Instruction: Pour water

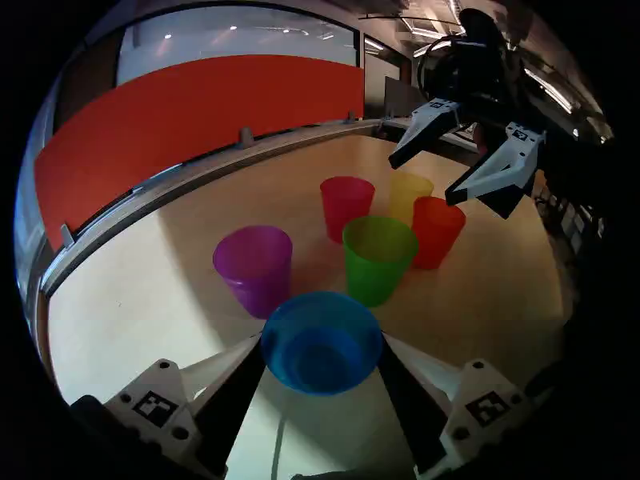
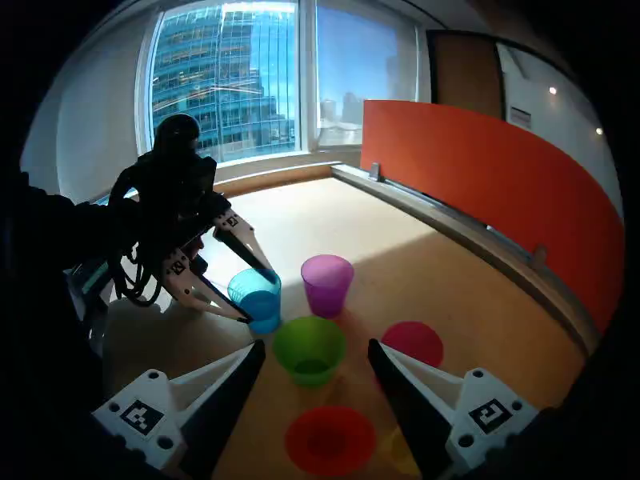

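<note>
Blue cup (image 1: 322, 356), translucent plastic, round and tapered, sits clamped between the jaws of the left gripper (image 1: 320, 344), just beside the purple cup (image 1: 254, 268) on the pale wooden tabletop (image 1: 136, 312). There are six cups, one per colour; the others are the green cup (image 1: 378, 256), pink cup (image 1: 346, 204), yellow cup (image 1: 408, 192) and orange cup (image 1: 436, 228). Whether the blue one holds water cannot be told. The right gripper (image 1: 422, 180) hangs above the yellow and orange cups, jaws apart and empty.

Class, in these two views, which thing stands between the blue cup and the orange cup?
The green cup stands between the blue cup and the orange cup. The left gripper view shows it clearly, and the right gripper view agrees.
</note>
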